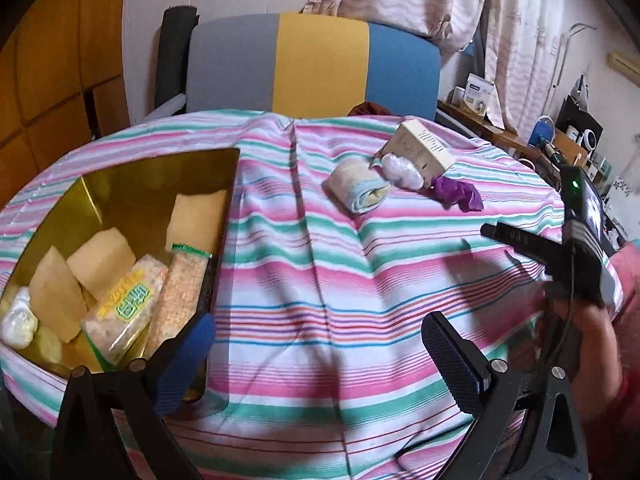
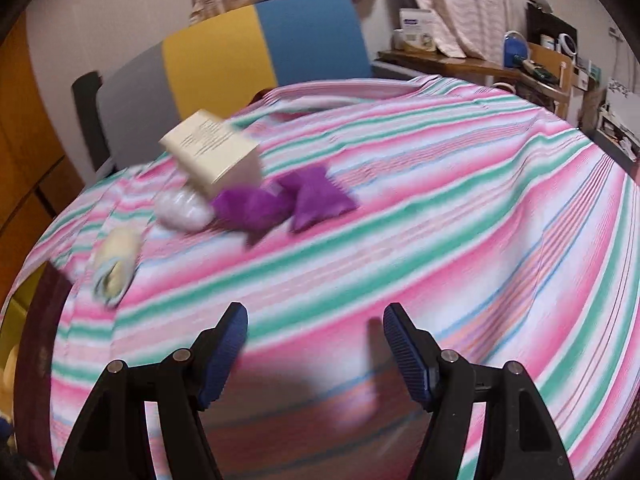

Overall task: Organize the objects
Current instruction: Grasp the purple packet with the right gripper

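Your left gripper (image 1: 320, 364) hangs over the striped cloth (image 1: 340, 280) covering the desk, fingers spread wide, nothing between them. Its left finger (image 1: 184, 364) overlaps the near corner of the gold tin (image 1: 120, 184); whether it touches the tin, you cannot tell.

Gold tin at 9 o'clock in the left wrist view. Inside: three pale yellow sponge-like blocks (image 1: 100, 260), a green-and-yellow labelled snack packet (image 1: 124, 304), a second clear packet of pinkish contents (image 1: 184, 292) just right of it, and a white crinkly wrapped lump (image 1: 18, 320) at the tin's left end.

Your right gripper (image 2: 316, 352) is also wide open and empty above bare cloth. In the left wrist view it enters from 3 o'clock, held by your hand (image 1: 596, 340).

Loose items still on the cloth, clustered at 1 o'clock in the left wrist view, 10 o'clock in the right:
- rolled cloth (image 1: 358, 192), cream with blue and yellow edge, nearest the tin, apart from the rest
- white crinkly bundle (image 1: 402, 170), against the cream box
- cream box (image 1: 420, 148) with printed text, tilted, one end propped up
- crumpled purple plastic (image 1: 458, 194), just beside the box and bundle

Right wrist view is motion-blurred; item details there are soft. A grey, yellow and blue chair back (image 1: 316, 64) stands at 12 o'clock beyond the desk.
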A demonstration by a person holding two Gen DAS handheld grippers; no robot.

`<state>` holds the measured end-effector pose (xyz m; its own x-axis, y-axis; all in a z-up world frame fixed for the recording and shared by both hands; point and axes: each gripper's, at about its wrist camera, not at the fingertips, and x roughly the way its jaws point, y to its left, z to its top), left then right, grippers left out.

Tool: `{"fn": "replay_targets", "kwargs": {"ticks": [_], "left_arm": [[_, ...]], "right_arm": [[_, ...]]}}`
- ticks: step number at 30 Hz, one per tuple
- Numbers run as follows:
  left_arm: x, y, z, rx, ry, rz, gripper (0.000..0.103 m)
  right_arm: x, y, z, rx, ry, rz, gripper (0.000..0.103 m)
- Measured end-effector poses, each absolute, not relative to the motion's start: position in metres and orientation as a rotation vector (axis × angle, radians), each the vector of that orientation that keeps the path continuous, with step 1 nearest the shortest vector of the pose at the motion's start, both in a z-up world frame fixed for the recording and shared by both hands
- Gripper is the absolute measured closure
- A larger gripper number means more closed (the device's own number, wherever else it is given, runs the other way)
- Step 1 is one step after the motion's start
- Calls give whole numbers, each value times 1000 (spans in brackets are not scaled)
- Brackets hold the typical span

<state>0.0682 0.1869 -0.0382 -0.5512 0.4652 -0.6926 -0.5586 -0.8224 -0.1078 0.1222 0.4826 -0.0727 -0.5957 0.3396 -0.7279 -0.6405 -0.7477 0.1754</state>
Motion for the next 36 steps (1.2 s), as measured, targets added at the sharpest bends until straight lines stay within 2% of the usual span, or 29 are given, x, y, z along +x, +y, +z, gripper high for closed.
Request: {"fn": "replay_targets", "kwargs": {"ticks": [8,16,19,21,22,36], "left_arm": [[76,208,-34,-944,244,2307,0],[70,223,-33,-949,256,2305,0],[66,231,-33,-959,249,2299,0],[63,237,-34,-966,231,2297,0],[61,240,-34,-970,224,2296,0],[0,301,-36,-1018,165,2362,0]], "right_arm": [[82,537,-62,-877,548,2354,31],[43,560,-84,-1002,566,2383,33],[38,561,-90,-1011,558,2387,38],[38,558,-89,-1009,545,2410,51],[38,556,-89,-1005,536,2427,52],[41,543,-81,-930,417,2421,63]]}}
